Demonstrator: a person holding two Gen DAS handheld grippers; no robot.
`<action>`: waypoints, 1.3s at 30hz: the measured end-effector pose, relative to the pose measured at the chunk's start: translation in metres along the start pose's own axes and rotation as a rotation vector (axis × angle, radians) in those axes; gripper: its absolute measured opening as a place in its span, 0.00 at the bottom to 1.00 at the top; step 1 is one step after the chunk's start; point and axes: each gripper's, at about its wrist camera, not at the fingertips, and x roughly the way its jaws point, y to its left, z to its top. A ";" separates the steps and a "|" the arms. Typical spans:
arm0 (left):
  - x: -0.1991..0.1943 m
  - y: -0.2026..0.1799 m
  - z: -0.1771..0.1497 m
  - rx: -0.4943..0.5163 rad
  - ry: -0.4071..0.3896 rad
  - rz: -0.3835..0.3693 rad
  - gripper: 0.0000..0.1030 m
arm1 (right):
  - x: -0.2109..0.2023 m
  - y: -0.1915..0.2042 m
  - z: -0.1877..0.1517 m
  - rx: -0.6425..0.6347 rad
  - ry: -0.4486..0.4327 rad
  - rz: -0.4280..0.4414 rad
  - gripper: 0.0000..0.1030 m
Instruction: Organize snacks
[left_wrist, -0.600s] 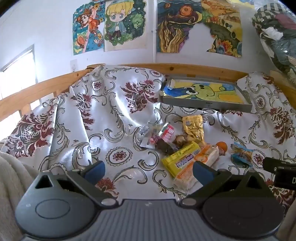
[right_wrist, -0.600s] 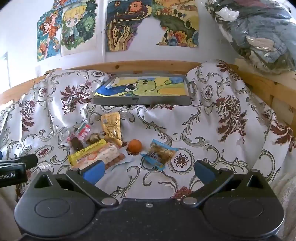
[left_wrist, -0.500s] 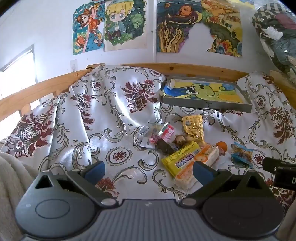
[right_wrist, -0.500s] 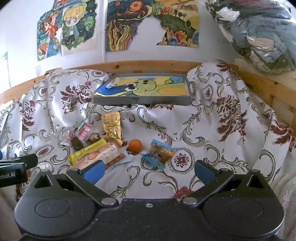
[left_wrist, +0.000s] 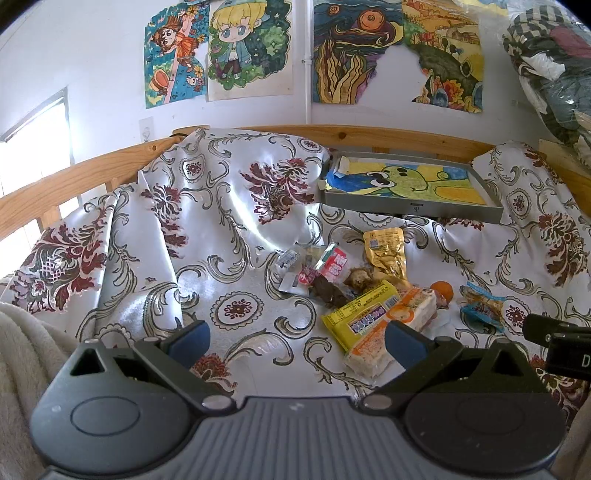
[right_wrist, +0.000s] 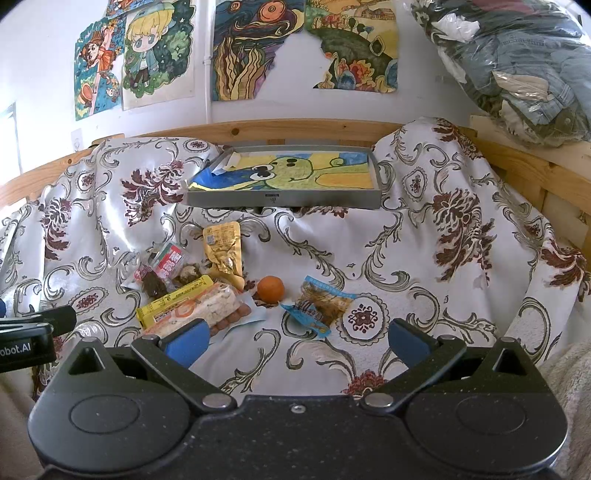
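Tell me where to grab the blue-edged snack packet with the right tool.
Take the blue-edged packet across its narrow middle, coming down from above. It lies flat on the cloth, apart from the orange, with bare cloth along both long edges. The right tool is open and nearest to it.

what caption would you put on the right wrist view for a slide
Open right gripper facing scattered snacks and a small orange on a floral cloth, grey tray behind.

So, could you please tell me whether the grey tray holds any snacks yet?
None visible: the grey tray shows only its cartoon drawing, while the snacks, like the orange, lie on the cloth.
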 end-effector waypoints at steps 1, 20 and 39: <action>0.000 0.000 0.000 0.000 0.000 0.000 1.00 | 0.000 0.000 0.000 0.000 0.000 0.000 0.99; 0.000 0.000 0.001 -0.002 0.002 0.000 1.00 | 0.000 0.000 0.000 0.000 0.003 0.001 0.99; 0.001 0.001 0.000 -0.003 0.006 -0.002 1.00 | -0.002 0.000 0.005 0.000 0.005 0.001 0.99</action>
